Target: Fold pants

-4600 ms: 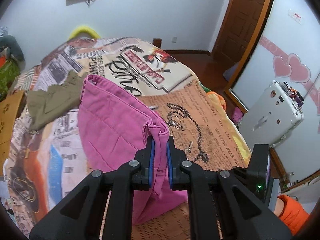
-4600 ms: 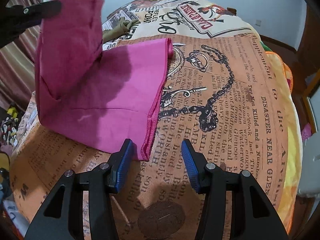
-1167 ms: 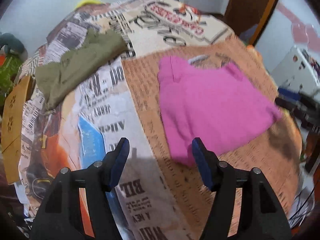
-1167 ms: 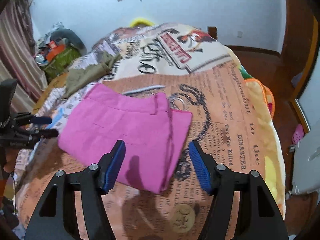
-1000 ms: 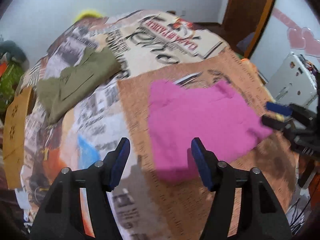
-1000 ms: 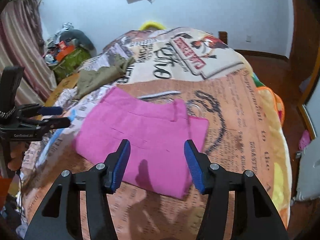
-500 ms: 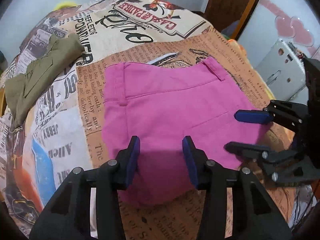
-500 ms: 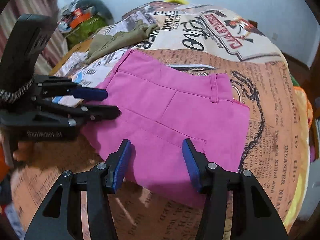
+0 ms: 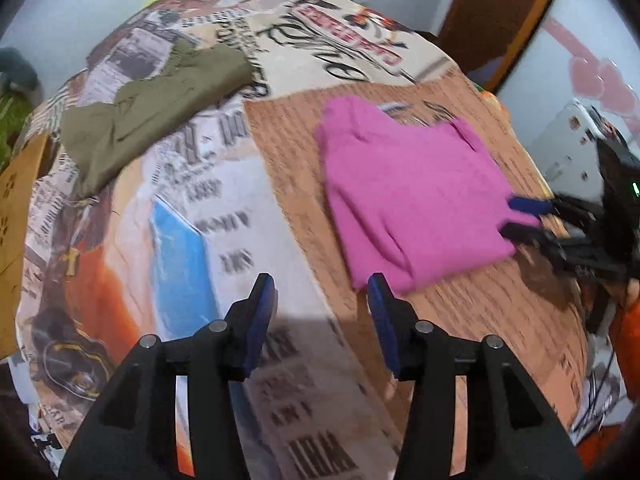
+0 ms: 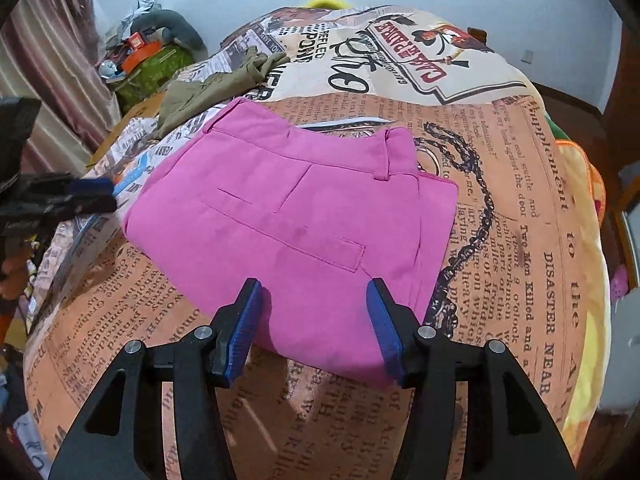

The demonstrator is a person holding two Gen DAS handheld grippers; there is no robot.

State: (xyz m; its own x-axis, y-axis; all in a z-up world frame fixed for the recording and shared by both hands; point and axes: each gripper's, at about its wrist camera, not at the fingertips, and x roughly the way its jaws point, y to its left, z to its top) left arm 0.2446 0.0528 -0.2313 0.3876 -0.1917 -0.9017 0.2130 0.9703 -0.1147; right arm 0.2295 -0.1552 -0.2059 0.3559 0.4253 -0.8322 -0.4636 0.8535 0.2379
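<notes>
Your left wrist camera looks steeply down along its fingers (image 9: 262,300) onto the bed (image 9: 192,240) from the left side of the pink pants (image 9: 404,196), which sit right of centre in its blurred picture. Your right wrist camera tilts down over its own fingers (image 10: 246,312) from the near edge of the same pants (image 10: 292,216) and sits close, so they fill the middle of its view. Both views share the pants, the olive garment (image 9: 152,104) (image 10: 216,88) farther up the bed, and the newspaper-print cover. Each camera also catches the other gripper: the right gripper (image 9: 524,216) at the left view's right edge, the left gripper (image 10: 94,196) at the right view's left edge.
</notes>
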